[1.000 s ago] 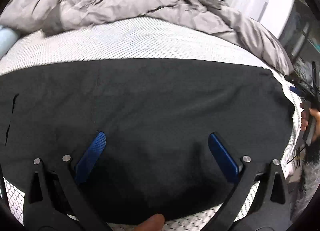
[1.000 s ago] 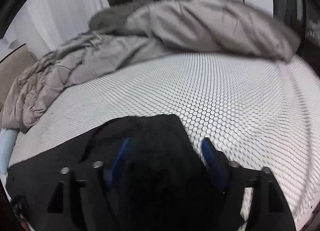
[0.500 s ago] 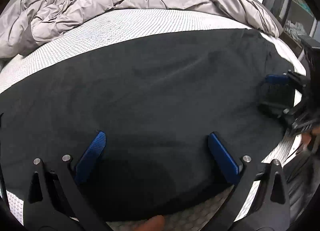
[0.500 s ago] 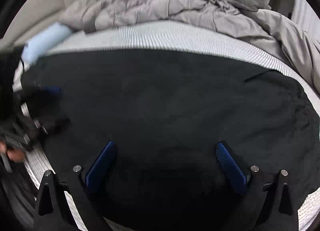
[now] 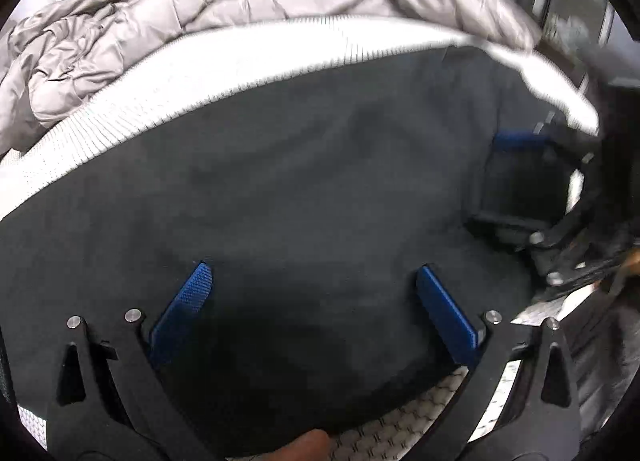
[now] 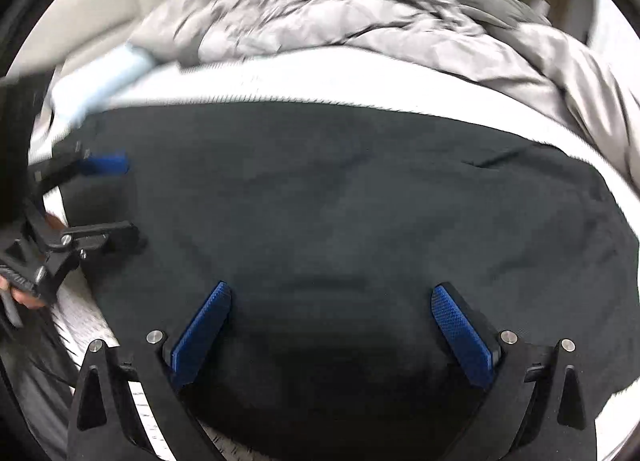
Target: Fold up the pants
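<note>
Now both spread grippers, left gripper (image 5: pixel 312 301) and right gripper (image 6: pixel 332 325), have drawn closer over the black pants (image 5: pixel 300 181); these lie flat, smooth on the mattress (image 5: pixel 248 57).

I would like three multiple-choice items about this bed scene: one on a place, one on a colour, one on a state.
1. Where do the black pants lie?
A. on the white mattress
B. on the floor
C. on a chair

2. What colour are the pads on the gripper fingers?
A. red
B. blue
C. yellow

3. How is the right gripper?
A. shut on the pants
B. shut on the grey comforter
C. open

Key: 1 A, the white mattress shows around the pants; 2 B, both views show blue pads; 3 C, its fingers stand wide apart over the fabric.
</note>
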Available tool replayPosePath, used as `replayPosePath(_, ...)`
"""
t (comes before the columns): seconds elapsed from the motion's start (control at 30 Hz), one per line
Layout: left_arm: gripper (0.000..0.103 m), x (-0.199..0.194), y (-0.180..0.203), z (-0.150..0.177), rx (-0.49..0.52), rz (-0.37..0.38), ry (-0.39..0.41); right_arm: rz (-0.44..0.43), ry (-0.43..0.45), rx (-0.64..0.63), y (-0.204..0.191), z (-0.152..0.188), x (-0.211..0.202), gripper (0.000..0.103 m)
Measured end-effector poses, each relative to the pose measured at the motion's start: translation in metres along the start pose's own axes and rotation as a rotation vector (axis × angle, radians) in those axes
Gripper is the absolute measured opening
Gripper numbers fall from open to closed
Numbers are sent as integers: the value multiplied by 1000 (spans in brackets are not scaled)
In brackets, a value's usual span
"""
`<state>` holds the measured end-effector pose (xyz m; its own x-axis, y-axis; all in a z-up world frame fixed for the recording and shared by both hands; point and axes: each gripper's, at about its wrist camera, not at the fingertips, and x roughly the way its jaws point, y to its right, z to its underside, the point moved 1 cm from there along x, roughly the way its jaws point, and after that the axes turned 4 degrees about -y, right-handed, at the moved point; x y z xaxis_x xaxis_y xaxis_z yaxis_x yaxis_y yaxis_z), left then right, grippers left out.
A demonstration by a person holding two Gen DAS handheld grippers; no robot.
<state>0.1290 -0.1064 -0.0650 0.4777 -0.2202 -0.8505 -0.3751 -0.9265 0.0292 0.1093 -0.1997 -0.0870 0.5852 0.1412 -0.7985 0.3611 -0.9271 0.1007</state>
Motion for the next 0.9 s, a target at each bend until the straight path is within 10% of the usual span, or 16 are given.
replayPosePath(0.17, 103, -2, -8, 6, -32, 36, 6, 49, -1, 21, 35, 21, -16, 102)
replayPosePath(0.37, 103, -1, -17, 10, -33, 42, 7, 200, -6, 336, 153, 58, -38, 98)
replayPosePath(0.57, 102, -8, -18, 4, -45, 38, 4, 363, -10, 338, 154, 51, -42, 100)
replayPosePath(0.73, 102, -9, -2, -29, -52, 121, 31, 157, 103, 290, 112, 15, -47, 100)
replayPosePath(0.9, 102, 32, 5, -54, -94, 155, -70, -12, -13, 100, 54, -23, 7, 100)
